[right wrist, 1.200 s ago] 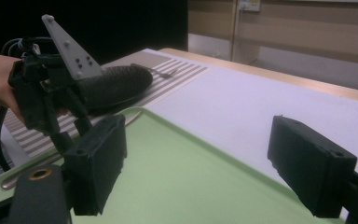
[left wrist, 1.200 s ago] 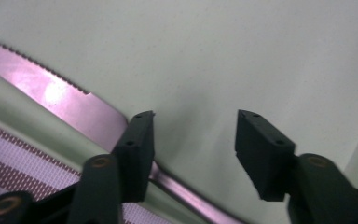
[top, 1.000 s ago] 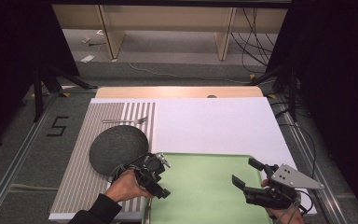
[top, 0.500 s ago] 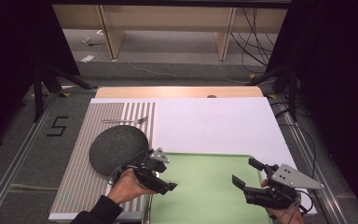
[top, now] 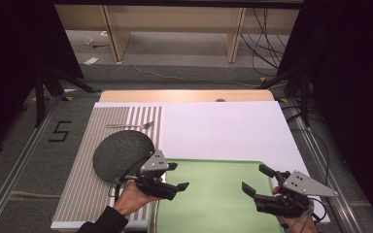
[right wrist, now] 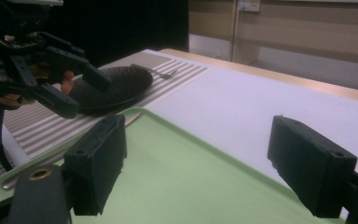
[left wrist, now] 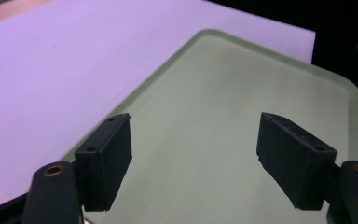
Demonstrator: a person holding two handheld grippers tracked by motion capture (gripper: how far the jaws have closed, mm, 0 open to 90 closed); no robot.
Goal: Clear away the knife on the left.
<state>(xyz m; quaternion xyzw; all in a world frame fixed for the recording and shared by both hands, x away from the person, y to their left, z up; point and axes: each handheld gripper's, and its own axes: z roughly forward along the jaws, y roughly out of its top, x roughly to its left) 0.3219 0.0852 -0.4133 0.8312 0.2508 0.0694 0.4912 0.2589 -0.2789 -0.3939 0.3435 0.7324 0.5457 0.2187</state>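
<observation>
My left gripper [top: 179, 175] hovers over the near left corner of the green tray [top: 213, 164]. Its jaws have just been opening and stand wide with nothing between them. In the left gripper view the left gripper [left wrist: 196, 158] looks across the bare green tray [left wrist: 261, 84]. My right gripper [top: 252, 177] is open too, low over the tray's near right part and holding nothing. The right gripper [right wrist: 198, 158] faces the left gripper [right wrist: 89, 99]. A dark round plate [top: 119, 153] lies on the striped placemat [top: 85, 194], just left of my left hand.
A fork [top: 131, 125] lies on the placemat beyond the plate [right wrist: 121, 84]. A white board [top: 223, 126] covers the table behind the tray [right wrist: 177, 168], with a wooden edge [top: 175, 95] at the far side. Metal rails run along both sides of the table.
My left gripper has risen a little and shifted right, from the plate's near edge to over the tray's left corner. The right gripper has stayed put.
</observation>
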